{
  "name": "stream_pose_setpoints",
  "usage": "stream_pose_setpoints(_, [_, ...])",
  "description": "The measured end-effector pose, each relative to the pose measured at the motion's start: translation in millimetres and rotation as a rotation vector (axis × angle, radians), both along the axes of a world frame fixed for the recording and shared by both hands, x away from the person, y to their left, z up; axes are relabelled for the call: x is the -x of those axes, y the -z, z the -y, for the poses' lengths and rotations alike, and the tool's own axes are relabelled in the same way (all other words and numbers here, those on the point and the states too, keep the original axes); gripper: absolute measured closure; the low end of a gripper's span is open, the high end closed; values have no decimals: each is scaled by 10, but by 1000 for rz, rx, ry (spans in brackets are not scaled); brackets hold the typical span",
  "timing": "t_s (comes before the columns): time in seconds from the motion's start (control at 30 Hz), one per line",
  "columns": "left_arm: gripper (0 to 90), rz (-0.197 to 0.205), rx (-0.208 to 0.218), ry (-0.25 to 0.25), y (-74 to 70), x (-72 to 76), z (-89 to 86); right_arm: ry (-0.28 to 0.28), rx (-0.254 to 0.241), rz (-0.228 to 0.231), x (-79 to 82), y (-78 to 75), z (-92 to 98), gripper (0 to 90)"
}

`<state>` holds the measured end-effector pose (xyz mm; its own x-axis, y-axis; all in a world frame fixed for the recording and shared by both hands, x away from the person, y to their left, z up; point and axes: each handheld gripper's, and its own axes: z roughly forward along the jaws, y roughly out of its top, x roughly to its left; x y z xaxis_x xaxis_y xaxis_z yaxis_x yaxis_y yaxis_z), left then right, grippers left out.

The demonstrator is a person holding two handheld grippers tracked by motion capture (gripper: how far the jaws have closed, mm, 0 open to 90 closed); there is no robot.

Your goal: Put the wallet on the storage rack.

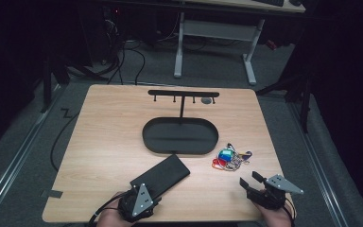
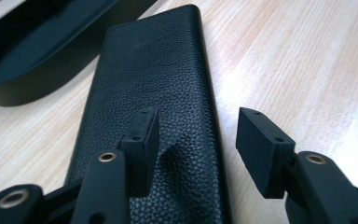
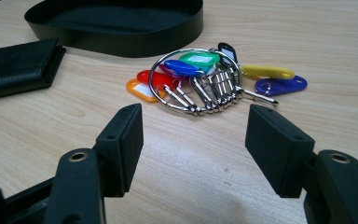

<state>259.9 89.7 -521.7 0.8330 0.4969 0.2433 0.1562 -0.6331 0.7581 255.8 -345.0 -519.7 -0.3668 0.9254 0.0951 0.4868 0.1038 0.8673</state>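
My left gripper (image 2: 193,140) has its jaws apart over the near end of the one black wallet (image 1: 161,176), which lies flat on the table (image 1: 104,142) just in front of the one oval tray (image 1: 180,136), I think ready to go in. My right gripper (image 3: 193,140) is also apart and empty, aimed at the one key bunch (image 3: 209,77) nearby.

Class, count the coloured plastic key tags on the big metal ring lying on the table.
7, though others may be hidden: on the key ring, orange and red at the left, blue, green and black in the middle, yellow and purple at the right.
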Motion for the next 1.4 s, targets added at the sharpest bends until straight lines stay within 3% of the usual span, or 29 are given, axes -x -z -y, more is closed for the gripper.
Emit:
stream_pose_setpoints(0.2, [509,34,-54,6,48,3,21,-6,-2,-6,-16,12,-12,374])
stream_pose_setpoints(0.33, [512,88,-94,10,87,32,50,-5,-5,-8,-23,17,0,374])
stream_pose_setpoints(0.37, [512,142,-124,16,125,63,72,-3,-8,-10,-20,16,1,374])
stream_pose_setpoints(0.43, [527,158,-130,17,133,72,74,-2,-9,-13,-20,16,4,374])
stream_pose_setpoints(0.77, [603,122,-105,25,110,40,42,-2,-12,-18,-25,21,1,374])
stream_pose_setpoints(1.0, [697,136,-109,28,99,57,39,-2,-17,-16,-26,20,11,374])
stream_pose_setpoints(1.4, [771,153,-99,1,69,93,42,-1,-34,-6,0,-4,28,375])
